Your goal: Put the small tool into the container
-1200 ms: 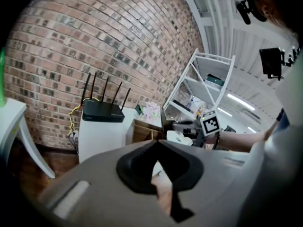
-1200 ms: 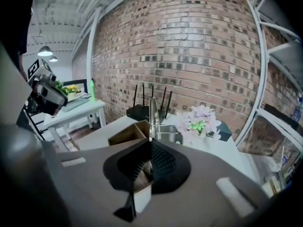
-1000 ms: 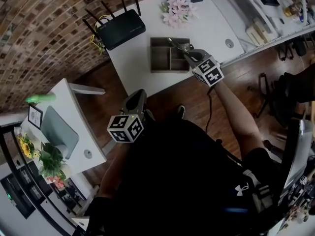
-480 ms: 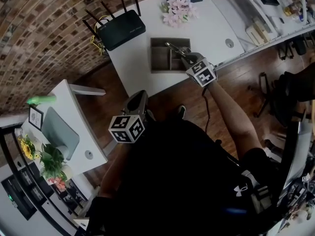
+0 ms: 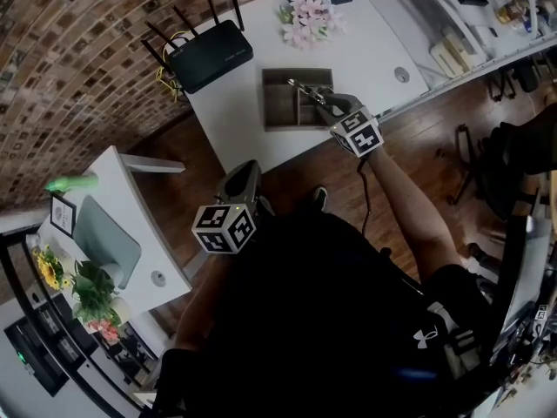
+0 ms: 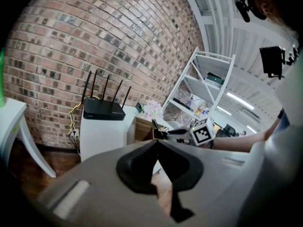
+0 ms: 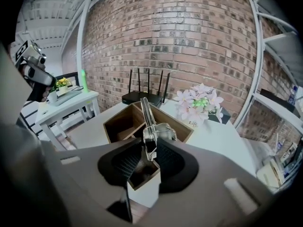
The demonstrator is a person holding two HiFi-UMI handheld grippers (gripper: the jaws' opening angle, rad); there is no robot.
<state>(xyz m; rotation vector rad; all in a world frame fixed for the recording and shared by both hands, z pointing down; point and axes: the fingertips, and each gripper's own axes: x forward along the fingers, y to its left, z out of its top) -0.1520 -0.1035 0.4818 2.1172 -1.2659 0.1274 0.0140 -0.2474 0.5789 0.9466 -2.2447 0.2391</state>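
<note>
Wooden container (image 5: 278, 118) sits near the front edge of the white table (image 5: 231, 111); head view shows one long compartment on its 9 o'clock side and smaller ones on its 3 o'clock side. Black router (image 5: 209, 55) at 10 o'clock from the container, pink flowers (image 5: 306, 17) at 12 to 1 o'clock, both apart from it. Right gripper (image 5: 335, 107) reaches in from 4 o'clock and hangs over the container's 3 o'clock side. Right gripper view: metal tool (image 7: 149, 126) stands between the jaws, its long end toward 12 o'clock, its lower end down between the pads (image 7: 128, 162) and over a small compartment at the near corner. Jaws have just been opening; a gap shows on the tool's 9 o'clock side, so the pads no longer clamp it. Whether the tool's lower end touches the compartment floor: cannot tell. In the head view the tool (image 5: 305, 90) slants toward 10 o'clock above the container. Left gripper (image 5: 237, 185) is at 7 o'clock from the container, well apart, off the table and over the wood floor. Left gripper view: jaw tips meet, nothing between them; router (image 6: 103, 110) at 10 o'clock beyond the tips
</note>
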